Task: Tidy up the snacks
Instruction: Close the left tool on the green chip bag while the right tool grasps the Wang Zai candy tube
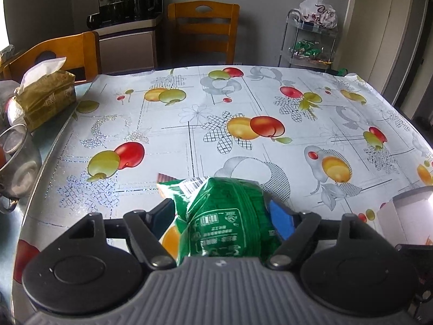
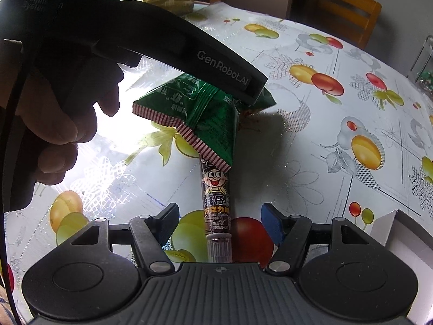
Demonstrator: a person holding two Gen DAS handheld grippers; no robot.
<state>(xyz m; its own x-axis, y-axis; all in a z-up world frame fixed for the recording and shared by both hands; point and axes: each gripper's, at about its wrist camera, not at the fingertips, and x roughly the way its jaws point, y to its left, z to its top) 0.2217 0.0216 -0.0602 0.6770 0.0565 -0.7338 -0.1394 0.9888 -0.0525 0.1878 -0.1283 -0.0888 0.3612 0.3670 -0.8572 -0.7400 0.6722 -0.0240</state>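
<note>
Covering the surface is a fruit-print cloth, with two wooden chairs pushed up at its far edge and a wire cart of snacks off in the corner. A white box sits at the near right edge, and a tissue pack lies at the far left beside a steel pot.

The left gripper is clamped on a green bag, its fingers pressing into the crumpled foil from both sides. From the right wrist view the same bag hangs lifted off the cloth, pinched by the left gripper from above, its striped sealed edge pointing down, while the person's hand wraps the handle at the left.

The right gripper has its fingers spread apart, touching nothing. Between them, flat on the cloth, lies a slim brown stick with a cartoon face, its far end tucked under the hanging bag's lower corner.
</note>
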